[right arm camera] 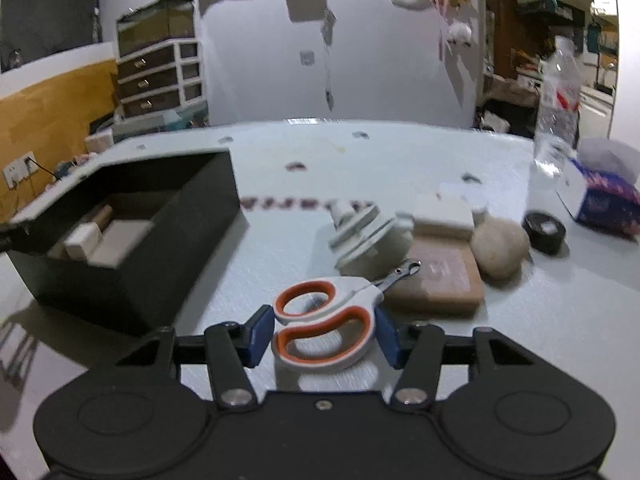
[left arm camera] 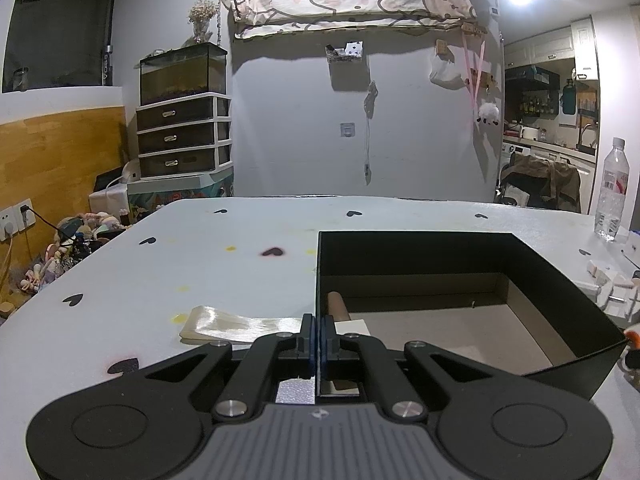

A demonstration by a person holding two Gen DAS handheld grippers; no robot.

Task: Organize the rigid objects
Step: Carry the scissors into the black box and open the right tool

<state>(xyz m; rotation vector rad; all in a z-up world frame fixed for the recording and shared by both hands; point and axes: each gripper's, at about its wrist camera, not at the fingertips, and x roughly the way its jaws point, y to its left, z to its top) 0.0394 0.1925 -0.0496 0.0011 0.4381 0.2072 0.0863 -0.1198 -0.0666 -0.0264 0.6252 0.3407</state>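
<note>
Both grippers fill the near view. Left gripper [left arm camera: 319, 338] has its fingers pinched together on the near-left wall of the black box [left arm camera: 560, 280], which sits on the heart-dotted table [left arm camera: 200, 248]. Right gripper [right arm camera: 323, 332] has its blue pads against the orange-and-white handles of the scissors [right arm camera: 328, 316]; the left side looks snug, hard to be sure. Behind them: a tan flat block [right arm camera: 440, 280], a round stone [right arm camera: 500, 246], a white spool thing [right arm camera: 372, 240].

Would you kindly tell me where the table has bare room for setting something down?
Bare table lies beyond the black box toward the far edge. It is crowded right of the scissors: white reel, wooden block, round stone.
</note>
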